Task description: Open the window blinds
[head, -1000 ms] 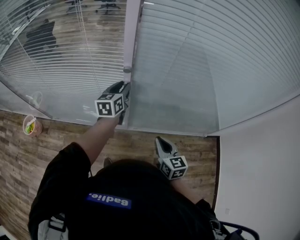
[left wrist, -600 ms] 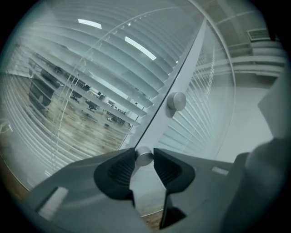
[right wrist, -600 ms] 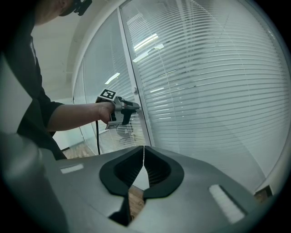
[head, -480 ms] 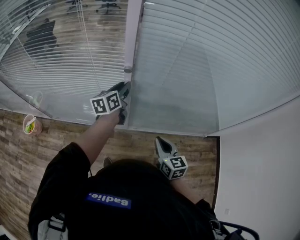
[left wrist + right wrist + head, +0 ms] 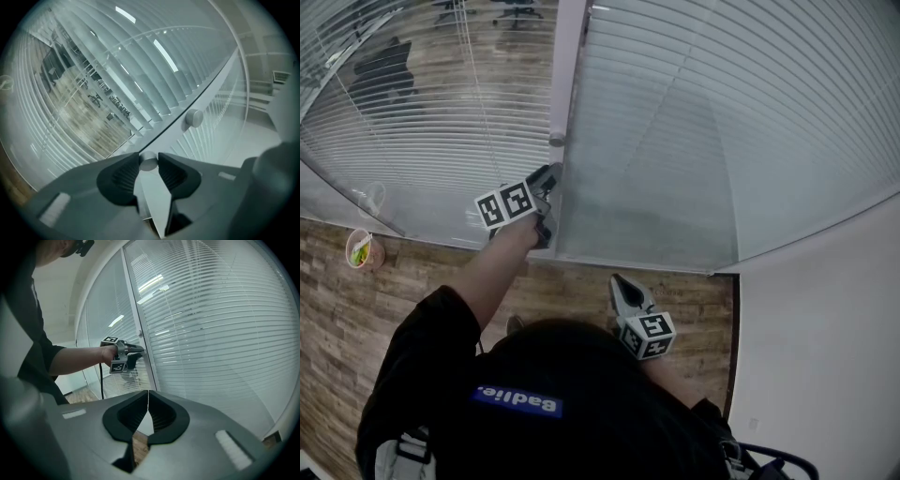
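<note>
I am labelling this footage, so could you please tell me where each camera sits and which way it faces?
Head view: on the person's head, looking down at the blinds; shows shoulders, left arm, left gripper, right gripper.
Left gripper view: on that gripper, facing the window frame; jaws shut on a knob.
Right gripper view: held back, facing the blinds; jaws shut.
Head and right gripper views both show the left gripper at the frame.

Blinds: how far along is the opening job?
Done: the left gripper has the small round knob on the frame clamped between its jaws, and slats of the left blind already let the room beyond show through. In hand: working that knob. Left: the right blind looks closed, slats flat and opaque. The right gripper is shut, empty, held back.
</note>
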{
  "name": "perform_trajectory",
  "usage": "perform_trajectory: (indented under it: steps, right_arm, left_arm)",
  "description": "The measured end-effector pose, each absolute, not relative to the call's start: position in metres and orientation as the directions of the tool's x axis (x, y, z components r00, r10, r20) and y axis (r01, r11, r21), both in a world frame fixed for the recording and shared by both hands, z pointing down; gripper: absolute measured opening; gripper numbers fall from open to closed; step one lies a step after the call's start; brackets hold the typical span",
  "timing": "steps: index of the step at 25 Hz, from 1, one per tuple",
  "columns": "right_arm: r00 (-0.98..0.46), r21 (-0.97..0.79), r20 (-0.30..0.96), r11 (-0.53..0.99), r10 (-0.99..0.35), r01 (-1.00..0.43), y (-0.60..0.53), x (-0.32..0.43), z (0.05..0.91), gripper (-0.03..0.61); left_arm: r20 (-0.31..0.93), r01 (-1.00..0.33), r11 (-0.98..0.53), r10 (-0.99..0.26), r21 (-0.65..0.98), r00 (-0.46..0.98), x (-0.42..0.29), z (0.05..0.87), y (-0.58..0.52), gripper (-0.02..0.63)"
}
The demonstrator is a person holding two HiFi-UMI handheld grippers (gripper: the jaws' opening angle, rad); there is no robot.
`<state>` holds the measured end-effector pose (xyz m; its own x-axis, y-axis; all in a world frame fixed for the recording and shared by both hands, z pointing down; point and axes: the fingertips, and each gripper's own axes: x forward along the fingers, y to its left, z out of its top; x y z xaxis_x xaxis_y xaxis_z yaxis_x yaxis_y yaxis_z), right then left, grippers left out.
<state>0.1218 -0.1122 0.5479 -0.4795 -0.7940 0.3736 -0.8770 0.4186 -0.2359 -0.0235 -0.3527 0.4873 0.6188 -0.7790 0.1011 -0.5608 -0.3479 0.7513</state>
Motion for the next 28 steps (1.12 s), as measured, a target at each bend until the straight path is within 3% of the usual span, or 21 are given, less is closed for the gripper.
perform_trajectory:
  steps: [15, 28]
  right_arm:
    - [-0.483, -0.245, 0.374, 0.418, -0.792, -0.875, -0.112, 0.1218, 0.5488, 0.008]
    - [-0.486, -0.25, 0.376, 0.419, -0.789, -0.873, -0.1092, 0.1198, 0.5499, 0.006]
  left_arm:
    - [0.02, -0.366, -0.286, -0.764, 0.886, 0.645, -0.0265, 0.4897, -0.3555, 0.123]
    - [-0.091, -0.115, -0.214, -0.759, 0.97, 0.645, -0.0311, 0.494, -0.3569, 0.118]
